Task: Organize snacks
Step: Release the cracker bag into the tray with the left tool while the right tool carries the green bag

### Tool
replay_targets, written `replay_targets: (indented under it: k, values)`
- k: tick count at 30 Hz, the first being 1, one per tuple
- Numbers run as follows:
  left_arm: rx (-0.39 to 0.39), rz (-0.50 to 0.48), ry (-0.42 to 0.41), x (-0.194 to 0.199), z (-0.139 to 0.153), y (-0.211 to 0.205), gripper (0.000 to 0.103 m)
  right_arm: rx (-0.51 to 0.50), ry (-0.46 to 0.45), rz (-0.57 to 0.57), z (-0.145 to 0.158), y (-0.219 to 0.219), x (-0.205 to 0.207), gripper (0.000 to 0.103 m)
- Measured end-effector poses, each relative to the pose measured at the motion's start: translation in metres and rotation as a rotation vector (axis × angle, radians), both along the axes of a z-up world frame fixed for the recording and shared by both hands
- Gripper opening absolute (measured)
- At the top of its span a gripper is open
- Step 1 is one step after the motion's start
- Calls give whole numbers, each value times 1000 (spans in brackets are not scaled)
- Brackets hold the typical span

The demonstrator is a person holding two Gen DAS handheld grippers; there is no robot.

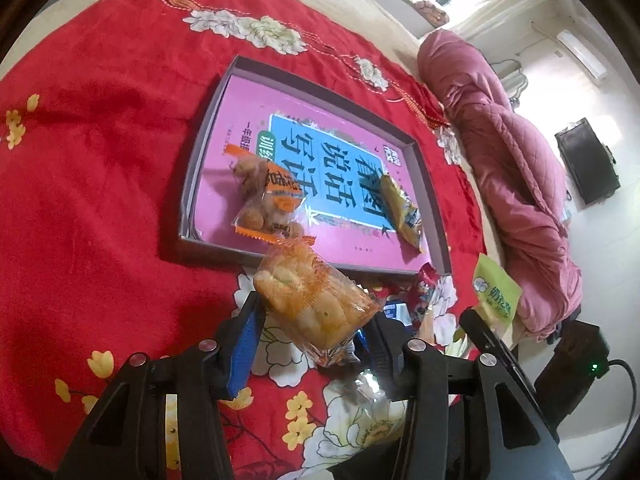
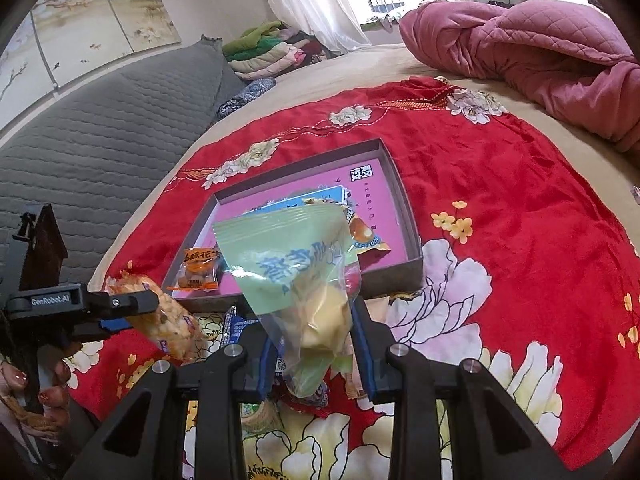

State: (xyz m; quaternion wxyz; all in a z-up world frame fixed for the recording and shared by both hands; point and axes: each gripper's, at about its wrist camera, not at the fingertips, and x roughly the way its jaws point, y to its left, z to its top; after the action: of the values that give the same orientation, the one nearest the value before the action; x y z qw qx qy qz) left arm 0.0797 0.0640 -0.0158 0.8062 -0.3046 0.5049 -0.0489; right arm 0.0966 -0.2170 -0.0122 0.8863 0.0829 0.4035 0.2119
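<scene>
Step in hand: carrying snacks to the box [image 1: 208, 132]. The left gripper [image 1: 316, 320] is clamped on an orange packet [image 1: 312, 300]; the right gripper [image 2: 316, 344] is clamped on a green packet [image 2: 296, 264]. Both hover just off the box's near edge. Next: move over the box and release beside the two packets inside. The box sits on a red floral cloth [image 1: 100, 160] on a bed; pink quilt [image 2: 540, 48] at the far edge.

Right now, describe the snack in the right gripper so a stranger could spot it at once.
On the red floral blanket lies a shallow box with a pink book inside. Just in front of it, the right gripper holds up a pale green packet. Unlike the orange-wrapped snacks nearby, it has blue lettering and a clear lower part showing a yellow piece.
</scene>
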Motion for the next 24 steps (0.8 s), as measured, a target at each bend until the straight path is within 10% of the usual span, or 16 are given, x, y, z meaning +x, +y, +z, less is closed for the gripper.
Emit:
replay_targets:
  k: [24]
  values:
    - [52, 9, -80, 41, 25, -17, 50, 14, -68, -32, 9, 11, 38, 34]
